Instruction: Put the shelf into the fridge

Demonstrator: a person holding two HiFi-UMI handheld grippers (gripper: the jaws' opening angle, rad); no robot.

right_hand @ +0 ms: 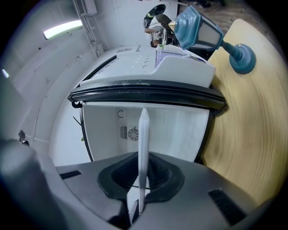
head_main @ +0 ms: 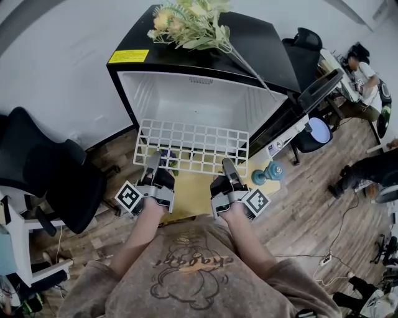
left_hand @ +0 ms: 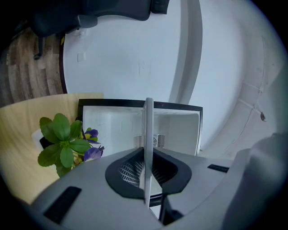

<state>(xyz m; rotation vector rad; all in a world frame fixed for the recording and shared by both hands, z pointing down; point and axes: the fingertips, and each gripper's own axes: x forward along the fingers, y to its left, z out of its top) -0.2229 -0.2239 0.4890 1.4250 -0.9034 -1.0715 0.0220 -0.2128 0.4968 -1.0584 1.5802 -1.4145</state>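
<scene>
White wire shelf [head_main: 191,148] held at the mouth of the open fridge [head_main: 199,105], not yet inside. The left tongs [head_main: 153,164] and right tongs [head_main: 229,168] are each clamped on its near edge, 2 grips well apart. The grid looks light, stiff and slick, and gripping the front rail should stop it twisting.

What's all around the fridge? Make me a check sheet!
Surface: round pale wooden table under the shelf.
Job's things: white wire shelf held flat, far edge at the open black fridge's mouth.
Clutter: blue dumbbell and purple-flowered plant on the table; yellow flower bunch on the fridge.
Grippers: left gripper and right gripper both shut on the shelf's near edge.
Cables: thin cable on the wood floor.
Surroundings: black office chair left; seated person far right.
</scene>
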